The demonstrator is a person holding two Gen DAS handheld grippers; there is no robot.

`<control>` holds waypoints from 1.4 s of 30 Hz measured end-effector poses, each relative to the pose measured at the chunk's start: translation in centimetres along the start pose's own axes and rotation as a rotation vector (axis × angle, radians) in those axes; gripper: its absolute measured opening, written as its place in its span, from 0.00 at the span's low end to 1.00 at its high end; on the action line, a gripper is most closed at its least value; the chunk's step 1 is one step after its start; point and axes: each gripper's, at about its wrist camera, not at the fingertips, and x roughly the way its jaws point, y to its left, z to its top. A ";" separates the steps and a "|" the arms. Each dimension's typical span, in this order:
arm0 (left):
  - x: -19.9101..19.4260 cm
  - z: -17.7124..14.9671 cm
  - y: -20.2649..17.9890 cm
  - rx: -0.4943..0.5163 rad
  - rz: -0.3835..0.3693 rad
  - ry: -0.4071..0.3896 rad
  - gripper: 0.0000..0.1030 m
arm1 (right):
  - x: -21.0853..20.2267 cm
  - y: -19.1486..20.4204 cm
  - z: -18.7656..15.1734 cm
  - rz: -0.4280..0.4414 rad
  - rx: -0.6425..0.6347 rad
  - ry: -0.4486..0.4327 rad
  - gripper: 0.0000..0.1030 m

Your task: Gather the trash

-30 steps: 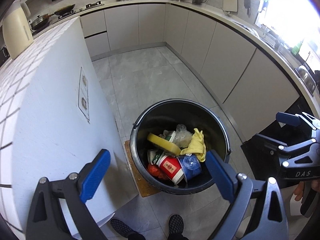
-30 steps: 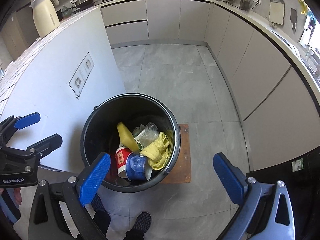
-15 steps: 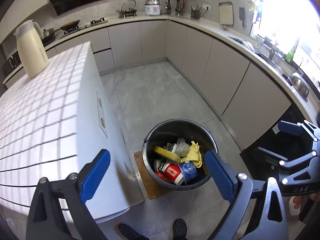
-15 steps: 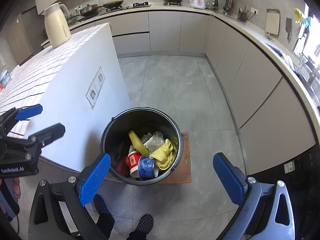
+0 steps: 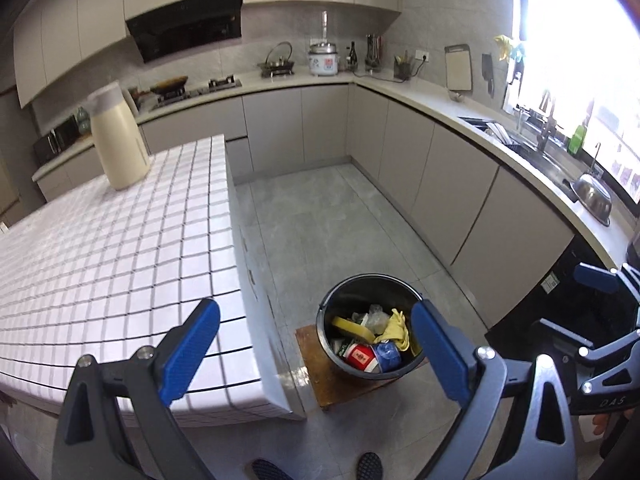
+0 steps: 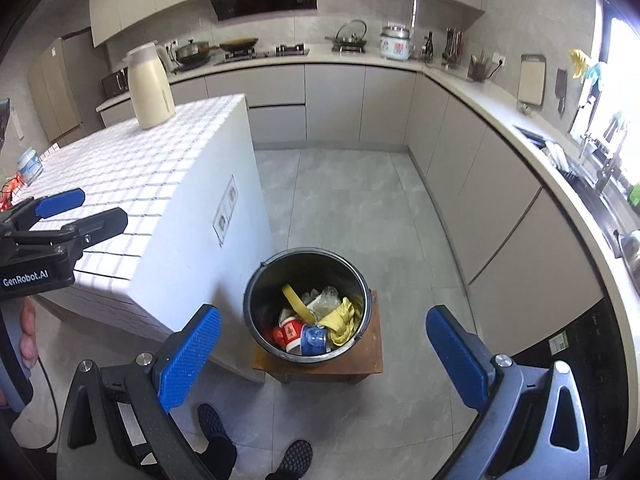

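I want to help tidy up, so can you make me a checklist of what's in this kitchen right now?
Surface: white tiled island, grey tile floor.
Job's things: black bin on a small wooden stand; inside are a red cup, blue cup, yellow glove and clear plastic.
Clutter: cream jug and a small tub on the island.
Grippers: left gripper and right gripper, jaws open, both empty.
Cables: thin black cord by the left hand.
Surroundings: grey cabinets, stove, rice cooker, sink.
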 end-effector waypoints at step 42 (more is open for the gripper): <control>-3.7 0.0 0.5 -0.057 0.028 -0.104 0.98 | -4.6 1.1 0.0 -0.022 -0.025 -0.082 1.00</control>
